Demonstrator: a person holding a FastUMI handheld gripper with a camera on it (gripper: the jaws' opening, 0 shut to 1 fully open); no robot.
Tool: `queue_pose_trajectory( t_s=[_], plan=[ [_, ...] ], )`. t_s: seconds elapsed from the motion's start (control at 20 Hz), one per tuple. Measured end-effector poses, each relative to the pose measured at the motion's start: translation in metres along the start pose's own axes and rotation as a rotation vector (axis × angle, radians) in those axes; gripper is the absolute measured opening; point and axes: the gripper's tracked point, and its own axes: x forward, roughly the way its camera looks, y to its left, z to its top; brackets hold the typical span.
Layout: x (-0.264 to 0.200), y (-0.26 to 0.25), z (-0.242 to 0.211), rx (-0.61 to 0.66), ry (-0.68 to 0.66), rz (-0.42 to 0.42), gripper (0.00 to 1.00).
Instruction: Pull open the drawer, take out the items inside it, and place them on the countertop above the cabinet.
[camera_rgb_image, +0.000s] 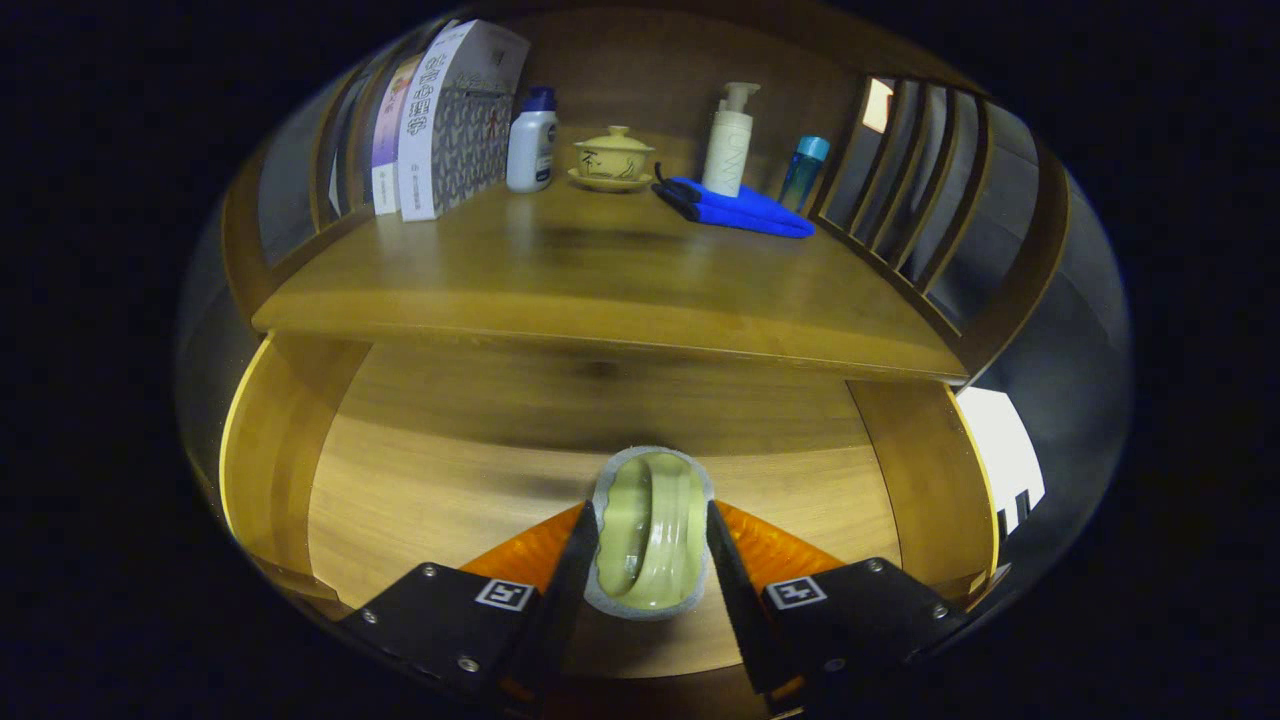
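1. While the drawer (420, 490) stands open under the countertop (600, 280), the gripper (652, 540) pinches a pale green cup (652, 530) between its 2 fingers.
2. This cup is above the drawer floor.

The fingers (580, 560) cover both sides of the pale cup (652, 530) clamped between them. The blue cloth (735, 208) hides the pump bottle's (728, 140) base. Book (440, 120) lettering stays unreadable.
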Motion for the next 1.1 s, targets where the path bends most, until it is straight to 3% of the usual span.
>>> queue_pose_trajectory(
  t_s=[0.15, 0.55, 0.85, 1.1],
  plan=[
    [0.004, -0.003, -0.005, 0.006, 0.010, -0.005, 0.49],
    [0.007, -0.001, -0.014, -0.013, -0.017, -0.011, 0.23],
    [-0.028, 0.011, -0.020, -0.078, -0.125, 0.023, 0.14],
    [-0.087, -0.006, 0.013, 0.019, -0.278, 0.023, 0.12]
  ],
)
